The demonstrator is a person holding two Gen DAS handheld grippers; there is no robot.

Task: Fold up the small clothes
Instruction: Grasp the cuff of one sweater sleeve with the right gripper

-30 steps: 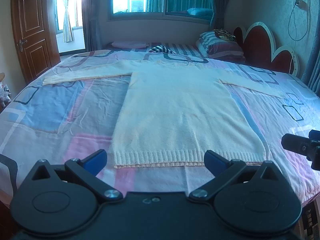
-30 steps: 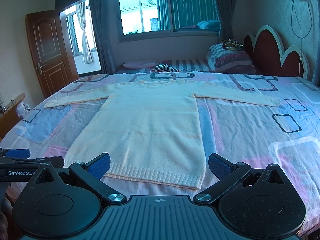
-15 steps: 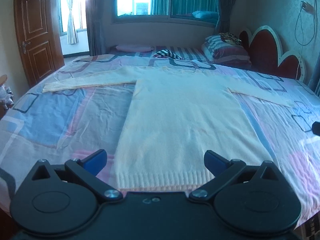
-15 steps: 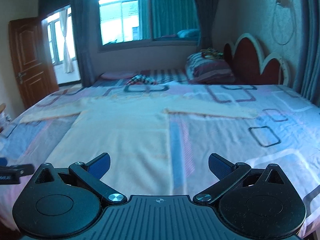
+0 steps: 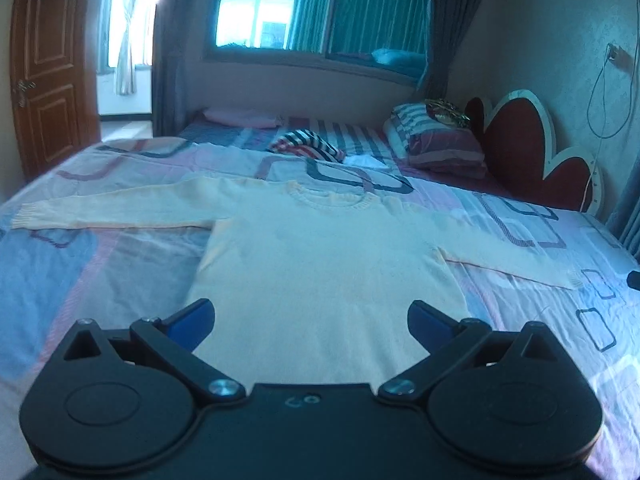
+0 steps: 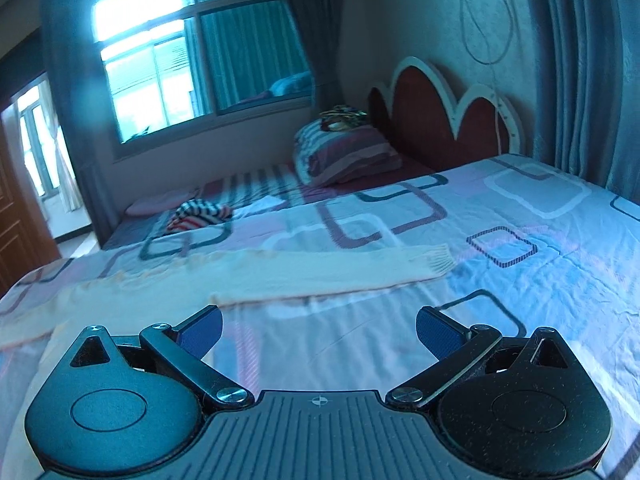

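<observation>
Across the bed (image 5: pixel 72 280), the cream sweater (image 5: pixel 320 264) lies flat, sleeves spread. Both my tools have pushed forward: hem dropped out of frame, so the fold hasn't started. Left gripper (image 5: pixel 311 319) and right gripper (image 6: pixel 319 329) jaws open, empty. Only the right view shows the right sleeve cuff (image 6: pixel 438 260), centre frame; the left view shows the collar (image 5: pixel 332 199).

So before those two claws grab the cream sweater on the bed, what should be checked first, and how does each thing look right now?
1. Sweater lies flat, sleeves spread: ok.
2. Left gripper open, empty: ok.
3. Right gripper open, empty: ok.
4. Right sleeve ahead of the right gripper, cuff in view: ok.
5. Left gripper lined up on the left sleeve: not ok, it faces the body.
6. Hem lying straight: cannot tell, hidden.
</observation>
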